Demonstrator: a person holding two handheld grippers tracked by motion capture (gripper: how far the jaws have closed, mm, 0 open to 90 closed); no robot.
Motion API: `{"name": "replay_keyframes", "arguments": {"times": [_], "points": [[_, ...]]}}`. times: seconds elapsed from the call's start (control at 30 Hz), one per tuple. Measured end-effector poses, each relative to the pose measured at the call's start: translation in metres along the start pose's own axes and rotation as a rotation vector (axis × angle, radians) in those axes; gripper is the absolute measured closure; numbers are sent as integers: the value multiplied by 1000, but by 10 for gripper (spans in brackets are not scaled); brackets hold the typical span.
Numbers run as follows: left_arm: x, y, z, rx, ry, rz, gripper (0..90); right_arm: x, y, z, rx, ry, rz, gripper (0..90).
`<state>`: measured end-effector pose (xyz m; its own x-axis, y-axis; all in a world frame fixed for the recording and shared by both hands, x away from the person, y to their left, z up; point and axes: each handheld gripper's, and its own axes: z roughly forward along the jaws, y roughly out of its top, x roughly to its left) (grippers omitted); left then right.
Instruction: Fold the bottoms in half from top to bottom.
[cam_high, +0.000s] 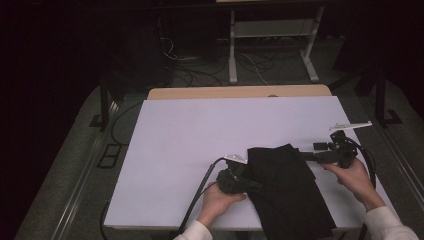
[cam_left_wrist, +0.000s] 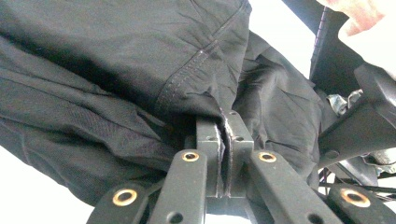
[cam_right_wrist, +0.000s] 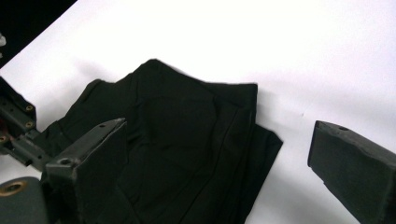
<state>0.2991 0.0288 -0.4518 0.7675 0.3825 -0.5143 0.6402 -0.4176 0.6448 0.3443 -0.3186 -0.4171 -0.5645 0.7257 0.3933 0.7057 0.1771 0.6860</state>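
While left claw (cam_left_wrist: 224, 140) pinches black garment (cam_high: 287, 190) edge, right claw (cam_right_wrist: 224, 172) gapes above it.

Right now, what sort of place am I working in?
Probably a lab or recording workshop, not a home: a white-covered table in a dark room, loose cables on the floor behind it, and the metal legs of a white stand beyond.
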Motion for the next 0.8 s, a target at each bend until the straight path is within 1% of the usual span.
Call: {"name": "replay_keyframes", "arguments": {"times": [0.2, 0.37, 0.4, 0.5, 0.6, 0.7, 0.8], "points": [[0, 0, 1, -3, -1, -2, 861, -1, 11, 7, 11, -2, -12, 49], [1, 0, 1, -3, -2, -6, 861, -4, 23, 18, 32, -4, -18, 61], [1, 0, 1, -2, 0, -4, 861, -5, 25, 21, 28, 0, -19, 68], [1, 0, 2, 0, 1, -4, 861, -8, 32, 28, 42, 5, -12, 69], [1, 0, 1, 0, 3, -4, 861, -13, 37, 35, 45, 5, -3, 70], [2, 0, 1, 0, 6, -1, 861, -17, 39, 41, 54, 7, 10, 79], [2, -1, 2, 0, 4, -4, 860, -20, 39, 47, 68, 6, 6, 89]]}}
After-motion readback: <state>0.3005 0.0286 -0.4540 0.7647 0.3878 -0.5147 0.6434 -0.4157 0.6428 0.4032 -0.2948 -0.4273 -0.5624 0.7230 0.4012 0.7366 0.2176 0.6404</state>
